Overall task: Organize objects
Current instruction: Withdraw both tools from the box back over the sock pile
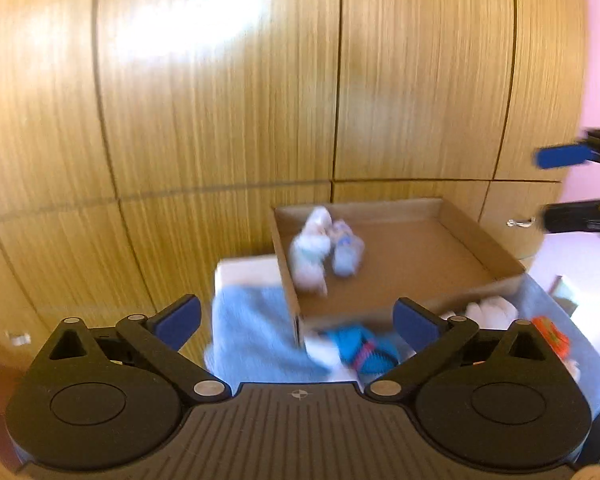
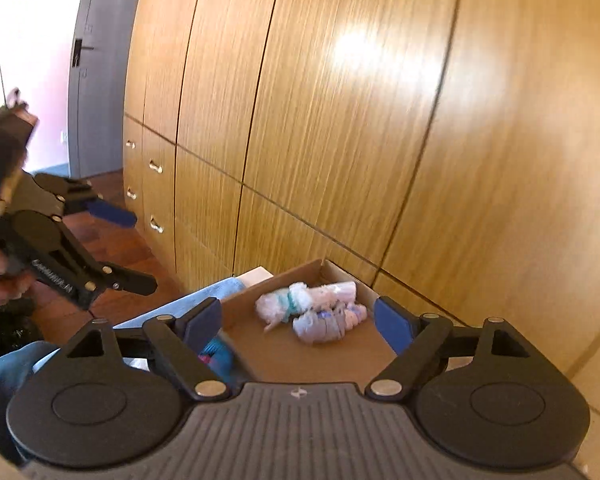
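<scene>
Two rolled sock bundles (image 2: 312, 312) already lie in the cardboard box (image 1: 480, 244), while more socks (image 1: 356, 350) wait beside it, and both the left tool (image 1: 296, 320) and right tool (image 2: 298, 320) hang spread and empty.

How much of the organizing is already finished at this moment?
Done: two rolled pale sock bundles lie in the shallow brown cardboard tray. In hand: nothing; the left gripper and right gripper are both open and empty. Left: the turquoise sock and white socks outside the tray.
</scene>
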`<control>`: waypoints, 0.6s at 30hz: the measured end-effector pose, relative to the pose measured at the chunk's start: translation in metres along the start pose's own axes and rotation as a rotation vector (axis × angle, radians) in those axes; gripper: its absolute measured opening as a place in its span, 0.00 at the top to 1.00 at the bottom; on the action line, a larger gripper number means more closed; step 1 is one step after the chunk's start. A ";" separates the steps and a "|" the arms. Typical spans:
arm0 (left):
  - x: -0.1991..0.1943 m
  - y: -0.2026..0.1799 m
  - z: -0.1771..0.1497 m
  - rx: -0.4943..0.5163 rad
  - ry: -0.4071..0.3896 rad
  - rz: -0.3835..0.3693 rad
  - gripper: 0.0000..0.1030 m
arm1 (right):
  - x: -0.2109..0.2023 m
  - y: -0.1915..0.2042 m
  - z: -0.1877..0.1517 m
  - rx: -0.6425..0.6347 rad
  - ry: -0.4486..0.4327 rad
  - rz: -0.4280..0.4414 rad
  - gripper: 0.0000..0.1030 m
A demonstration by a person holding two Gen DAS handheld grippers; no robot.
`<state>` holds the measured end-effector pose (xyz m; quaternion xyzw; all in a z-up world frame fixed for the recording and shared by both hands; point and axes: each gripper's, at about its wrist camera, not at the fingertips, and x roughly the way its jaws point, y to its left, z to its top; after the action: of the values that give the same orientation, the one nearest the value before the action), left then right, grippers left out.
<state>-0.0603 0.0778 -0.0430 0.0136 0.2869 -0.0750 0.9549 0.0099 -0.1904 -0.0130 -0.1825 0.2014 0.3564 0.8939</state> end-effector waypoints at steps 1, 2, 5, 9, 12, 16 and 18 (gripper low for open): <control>-0.005 -0.001 -0.008 -0.018 0.007 -0.012 0.01 | -0.014 0.005 -0.010 0.013 -0.012 -0.016 0.17; -0.010 -0.003 -0.017 -0.034 0.011 -0.029 0.01 | -0.026 0.010 -0.021 0.023 -0.018 -0.025 0.17; -0.022 -0.019 -0.043 -0.041 0.006 -0.064 0.01 | -0.056 0.026 -0.063 0.036 -0.015 -0.062 0.15; -0.023 -0.054 -0.069 0.017 0.031 -0.129 0.01 | -0.059 0.039 -0.120 0.038 0.032 -0.039 0.17; -0.014 -0.080 -0.079 0.012 0.066 -0.189 0.01 | -0.047 0.043 -0.148 -0.013 0.081 -0.045 0.19; -0.010 -0.115 -0.078 0.077 0.055 -0.245 0.01 | -0.037 0.035 -0.164 0.013 0.088 -0.007 0.21; -0.008 -0.131 -0.075 0.157 0.041 -0.235 0.02 | -0.035 0.030 -0.167 0.028 0.081 0.012 0.21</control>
<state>-0.1273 -0.0452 -0.0994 0.0559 0.2993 -0.2080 0.9296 -0.0734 -0.2684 -0.1434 -0.1832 0.2435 0.3511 0.8854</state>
